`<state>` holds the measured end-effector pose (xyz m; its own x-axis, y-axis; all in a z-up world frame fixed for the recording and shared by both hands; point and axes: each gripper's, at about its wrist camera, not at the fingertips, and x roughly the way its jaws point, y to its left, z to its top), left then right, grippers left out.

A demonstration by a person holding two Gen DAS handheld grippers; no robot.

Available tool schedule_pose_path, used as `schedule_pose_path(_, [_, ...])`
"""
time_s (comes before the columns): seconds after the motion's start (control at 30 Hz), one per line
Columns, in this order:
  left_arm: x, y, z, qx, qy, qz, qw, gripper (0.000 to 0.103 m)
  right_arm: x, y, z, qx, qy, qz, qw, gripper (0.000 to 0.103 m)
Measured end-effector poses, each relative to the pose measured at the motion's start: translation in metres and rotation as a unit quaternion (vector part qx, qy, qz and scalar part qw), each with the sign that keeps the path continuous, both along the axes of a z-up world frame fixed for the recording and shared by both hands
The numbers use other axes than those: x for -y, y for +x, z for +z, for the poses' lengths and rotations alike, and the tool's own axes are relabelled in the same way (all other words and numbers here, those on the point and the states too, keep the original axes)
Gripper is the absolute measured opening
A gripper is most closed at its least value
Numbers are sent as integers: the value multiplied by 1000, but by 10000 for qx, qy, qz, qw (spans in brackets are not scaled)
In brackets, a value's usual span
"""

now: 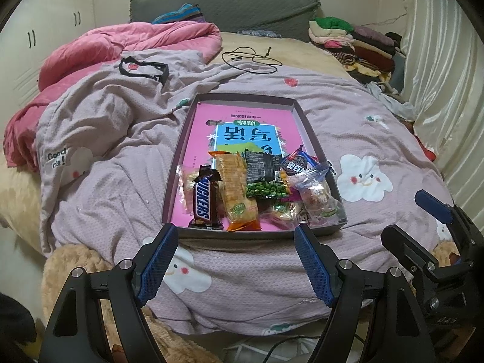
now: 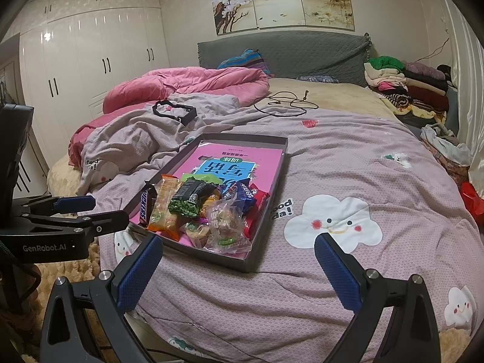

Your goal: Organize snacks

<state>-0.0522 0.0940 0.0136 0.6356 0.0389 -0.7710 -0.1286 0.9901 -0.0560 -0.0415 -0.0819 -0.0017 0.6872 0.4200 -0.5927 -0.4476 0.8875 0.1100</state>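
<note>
A shallow grey box [image 1: 305, 115] with a pink printed bottom lies on the bed. Several snacks are piled at its near end: a Snickers bar [image 1: 205, 198], an orange cracker pack [image 1: 237, 192], a green pea bag [image 1: 264, 178], a clear bag of sweets [image 1: 317, 192]. The box [image 2: 272, 178] and snacks [image 2: 193, 205] also show in the right wrist view. My left gripper [image 1: 236, 233] is open and empty just in front of the box. My right gripper [image 2: 239, 245] is open and empty, to the right of the box's near end; it shows in the left wrist view [image 1: 423, 208].
The bed has a mauve cloud-print cover [image 2: 332, 224], a pink quilt [image 1: 127, 42] at the far left, a black frame [image 1: 142, 69] and a cable [image 1: 251, 59] beyond the box, folded clothes [image 1: 357, 42] at the far right. White wardrobes [image 2: 90, 60] stand left.
</note>
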Motion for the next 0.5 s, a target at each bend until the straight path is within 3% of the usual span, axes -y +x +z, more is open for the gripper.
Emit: schedule_pose_path(0.5, [-1,-1,0,13,22,9,10000,80,3,1,-1,-10,15,-44,10000,101])
